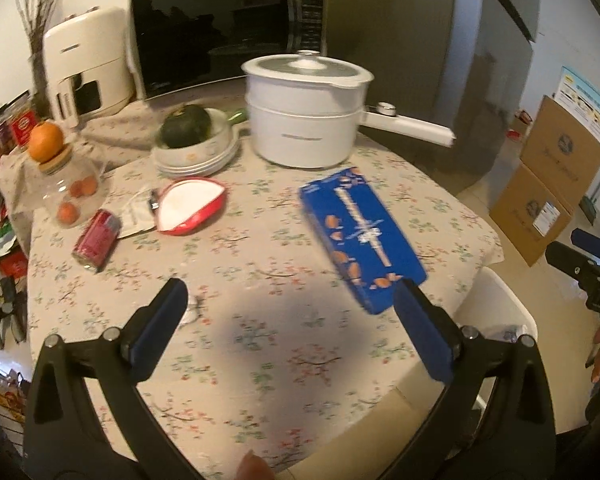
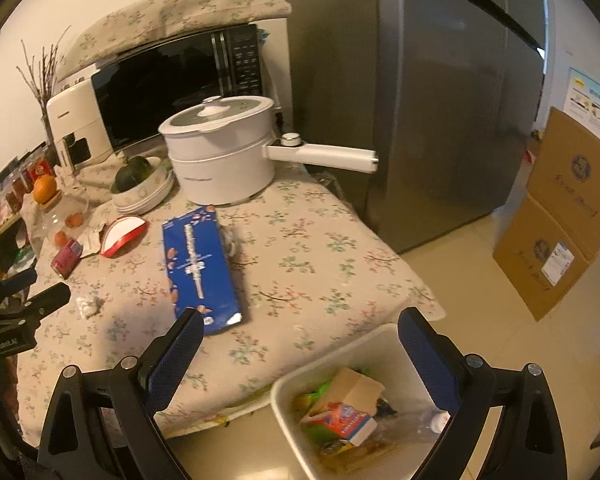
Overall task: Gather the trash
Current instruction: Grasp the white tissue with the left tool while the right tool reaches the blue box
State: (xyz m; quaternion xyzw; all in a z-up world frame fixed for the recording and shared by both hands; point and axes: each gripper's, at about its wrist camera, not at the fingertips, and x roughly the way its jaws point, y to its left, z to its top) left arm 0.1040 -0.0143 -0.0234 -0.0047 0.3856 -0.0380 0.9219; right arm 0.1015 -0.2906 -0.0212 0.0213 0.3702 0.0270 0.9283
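**Trash on the table, bin beside it**

Item: blue flat box (image 2: 200, 268), lying on the floral tablecloth (image 2: 320, 248), near the table's front edge. Item: red can (image 1: 96, 240), on its side near the left edge. Item: red-rimmed wrapper (image 1: 190, 210), white inside, beside the can. Item: crumpled white scrap (image 2: 87, 305), seen clearly in the right wrist view only.

The right wrist view alone showed the white bin (image 2: 288, 396) standing on the floor just beside the table, holding a carton and mixed wrappers. The left wrist view alone showed the can and wrapper at close range.

Left gripper (image 1: 292, 300): jaws wide, nothing between them, over bare cloth. Right gripper (image 2: 300, 328): jaws wide, empty, over the table edge and bin.

Further on the cloth: white lidded pot (image 2: 220, 160), stacked bowls with a dark squash (image 1: 186, 126), glass jar topped by an orange (image 1: 46, 142). Behind: microwave (image 1: 220, 36), white appliance (image 1: 86, 68). Room: grey refrigerator (image 2: 440, 100), stacked cardboard boxes (image 2: 560, 208), pale floor.
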